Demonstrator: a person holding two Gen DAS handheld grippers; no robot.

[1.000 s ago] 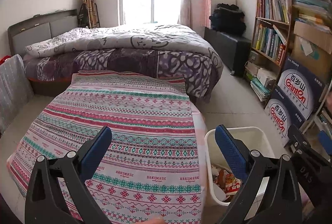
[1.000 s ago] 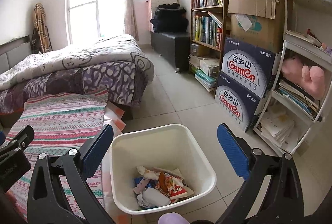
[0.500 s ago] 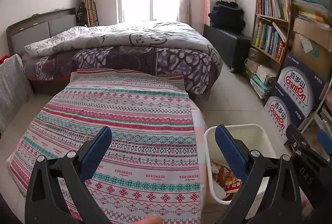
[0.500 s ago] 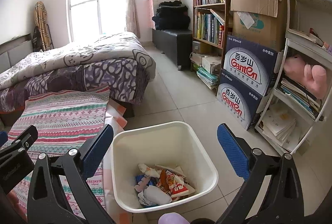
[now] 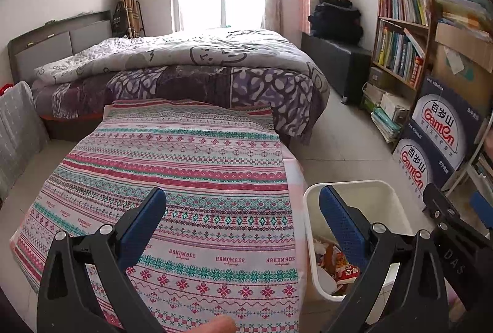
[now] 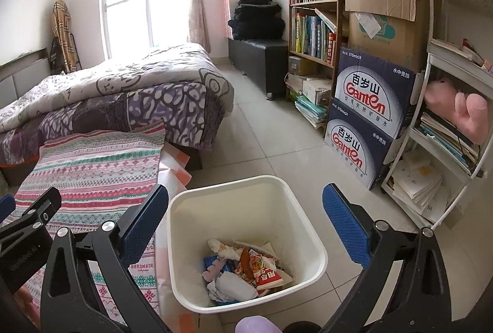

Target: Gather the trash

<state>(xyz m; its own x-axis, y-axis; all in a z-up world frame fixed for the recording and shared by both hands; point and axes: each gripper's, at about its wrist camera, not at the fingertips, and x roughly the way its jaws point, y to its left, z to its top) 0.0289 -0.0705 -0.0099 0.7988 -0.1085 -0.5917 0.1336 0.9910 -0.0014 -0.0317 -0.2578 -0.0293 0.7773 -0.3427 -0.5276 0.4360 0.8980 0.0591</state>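
I hold two grippers, and both stand spread wide with nothing between their blue pads. My left gripper [image 5: 243, 222] hangs over the striped tablecloth [image 5: 191, 179], which is printed with "HANDMADE" and lies bare of litter. My right gripper [image 6: 246, 219] hangs above the one white trash bin [image 6: 308, 228], which stands on the tiled floor just beside the cloth's right edge.

All the trash I can see sits in that bin: a heap of crumpled white tissues [image 6: 231, 286], a red snack wrapper [image 6: 271, 274], a pink scrap and something blue beneath (too tangled to count piece by piece).

The right wrist view looks straight down into the bin and shows the whole heap; the left wrist view catches only the bin's left half [image 5: 311, 209] with a sliver of the red wrapper [image 5: 346, 270]. The left view alone shows the full spread of the cloth. Two blue Ganten water cartons [image 6: 369, 105] are stacked by the bookshelf [image 6: 311, 12], seen in both views; the pink plush toy [image 6: 456, 111] on the white rack appears only from the right. One bed [image 5: 185, 65] stands beyond the cloth.
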